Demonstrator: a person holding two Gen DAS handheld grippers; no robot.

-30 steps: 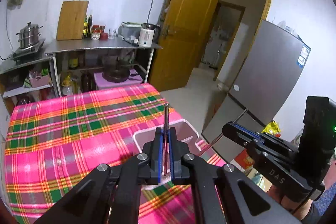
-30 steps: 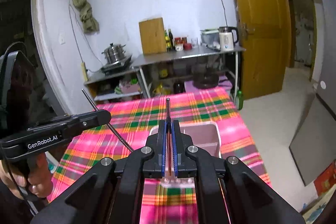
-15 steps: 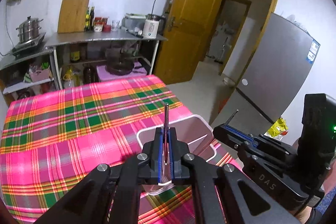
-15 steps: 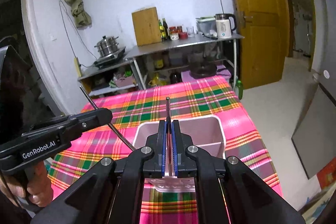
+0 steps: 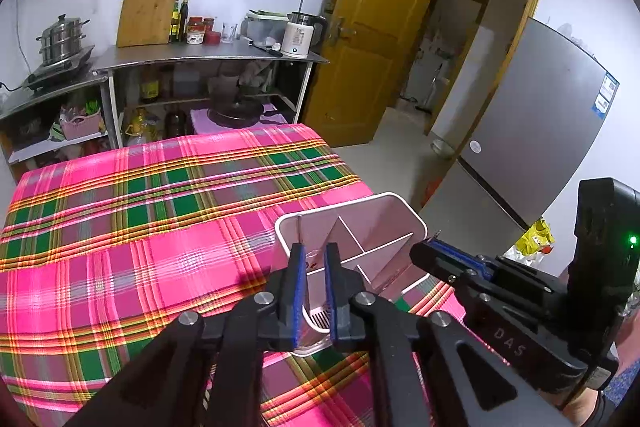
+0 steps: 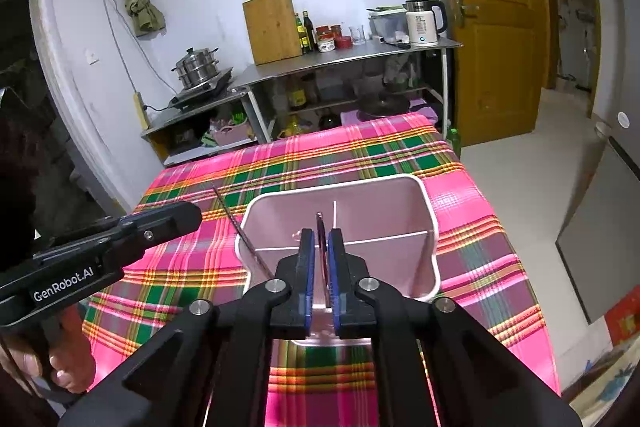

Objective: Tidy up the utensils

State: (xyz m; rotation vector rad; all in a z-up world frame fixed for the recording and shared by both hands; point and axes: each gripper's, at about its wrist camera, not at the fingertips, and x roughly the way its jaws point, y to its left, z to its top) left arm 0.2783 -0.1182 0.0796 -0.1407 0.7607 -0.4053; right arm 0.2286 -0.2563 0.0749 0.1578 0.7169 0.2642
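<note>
A pink divided utensil holder stands on the plaid-covered table. My left gripper is over its near left compartment with its jaws parted; a thin metal utensil leans against the left finger and reaches down into the holder. It also shows in the right wrist view. My right gripper is over the holder with its jaws slightly parted; a dark thin utensil stands loose between them, pointing into the holder.
The table wears a pink and green plaid cloth. Its right edge drops to the floor near a grey fridge. A steel shelf unit with pots, bottles and a kettle stands behind the table.
Both grippers came down over the holder and their jaws opened. The two utensils they gripped now stand loose with their ends in the holder.
</note>
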